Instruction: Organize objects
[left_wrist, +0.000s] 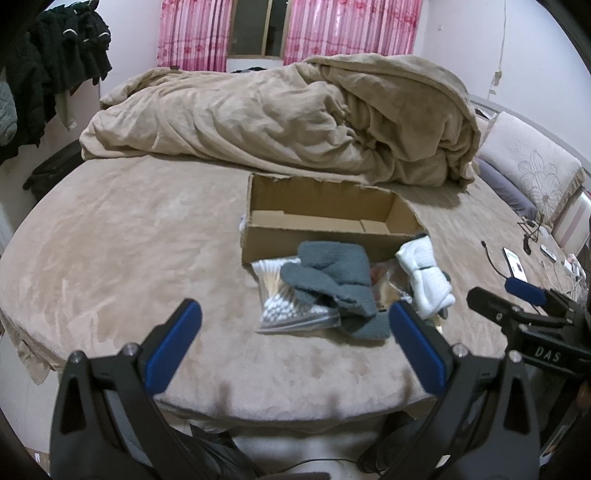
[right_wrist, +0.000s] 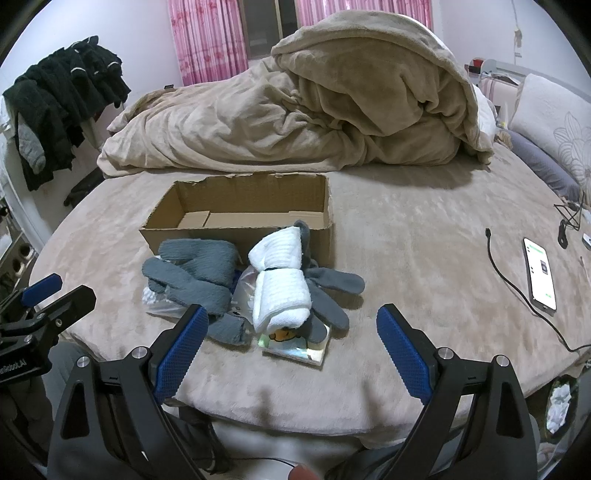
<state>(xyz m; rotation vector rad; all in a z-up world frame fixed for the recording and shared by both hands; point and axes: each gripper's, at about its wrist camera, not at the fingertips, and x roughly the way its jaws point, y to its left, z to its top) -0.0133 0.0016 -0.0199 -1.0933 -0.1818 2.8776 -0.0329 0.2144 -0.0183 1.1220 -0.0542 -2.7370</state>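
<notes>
Two grippers apart over a sock pile on a bed

Left gripper (left_wrist: 295, 314) and right gripper (right_wrist: 291, 317): jaws wide apart, nothing between them, both hovering at the near edge of the bed (right_wrist: 406, 236). Cardboard box (right_wrist: 236, 206): open top, sits mid-bed w/ nothing visible inside. Pile lies touching the box's near wall: grey socks (left_wrist: 332, 280), rolled white socks (right_wrist: 280, 280) on top of grey gloves (right_wrist: 332, 284), clear bag of cotton swabs (left_wrist: 284, 306) under the grey socks, small card pack (right_wrist: 295, 345) nearest the right gripper. Phone (right_wrist: 539, 273) w/ cable lies well apart, right side. Rumpled tan blanket (left_wrist: 295, 118) behind the box
</notes>
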